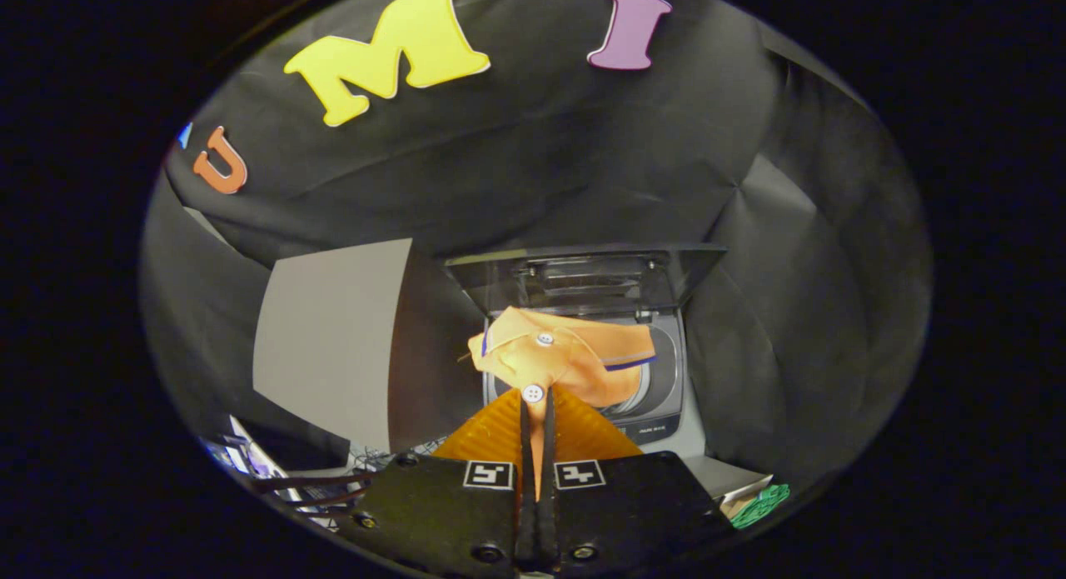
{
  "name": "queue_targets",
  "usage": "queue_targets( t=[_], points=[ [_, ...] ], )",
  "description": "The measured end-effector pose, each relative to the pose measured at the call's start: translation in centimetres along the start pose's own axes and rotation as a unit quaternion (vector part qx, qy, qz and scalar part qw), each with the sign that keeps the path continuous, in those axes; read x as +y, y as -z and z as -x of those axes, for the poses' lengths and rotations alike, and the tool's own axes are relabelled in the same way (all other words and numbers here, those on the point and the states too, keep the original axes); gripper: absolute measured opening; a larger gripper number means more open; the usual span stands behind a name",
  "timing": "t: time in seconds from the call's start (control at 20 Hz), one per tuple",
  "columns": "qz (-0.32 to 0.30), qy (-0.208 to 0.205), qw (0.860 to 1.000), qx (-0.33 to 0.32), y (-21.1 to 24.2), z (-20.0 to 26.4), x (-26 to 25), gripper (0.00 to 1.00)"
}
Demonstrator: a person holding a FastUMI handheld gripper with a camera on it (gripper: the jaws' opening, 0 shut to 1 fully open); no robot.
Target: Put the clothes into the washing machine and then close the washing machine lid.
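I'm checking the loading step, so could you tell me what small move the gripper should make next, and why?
Probably carry the orange shirt forward and down toward the drum opening of the washing machine before letting go. The gripper has its fingers shut on the shirt, which hangs in front of the machine, and the lid stands open, so the way in looks free.
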State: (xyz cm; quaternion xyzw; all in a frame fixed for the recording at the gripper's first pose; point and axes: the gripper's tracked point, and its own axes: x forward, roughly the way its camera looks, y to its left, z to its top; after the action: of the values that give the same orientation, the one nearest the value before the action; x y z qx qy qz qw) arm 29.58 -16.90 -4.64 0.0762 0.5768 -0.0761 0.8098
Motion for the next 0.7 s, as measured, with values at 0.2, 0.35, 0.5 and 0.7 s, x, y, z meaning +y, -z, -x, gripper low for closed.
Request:
queue_targets(
  t=[0.2,0.35,0.5,0.7],
  points=[
    [-0.006,0.002,1.000,0.002,0.4,-0.8,-2.2,0.05],
    [-0.005,-0.003,1.000,0.004,0.7,-1.9,-3.1,0.05],
    [-0.008,-0.002,1.000,0.006,1.1,-3.8,-3.8,0.05],
    [-0.001,0.002,1.000,0.006,1.8,-6.5,-4.6,0.05]
  ],
)
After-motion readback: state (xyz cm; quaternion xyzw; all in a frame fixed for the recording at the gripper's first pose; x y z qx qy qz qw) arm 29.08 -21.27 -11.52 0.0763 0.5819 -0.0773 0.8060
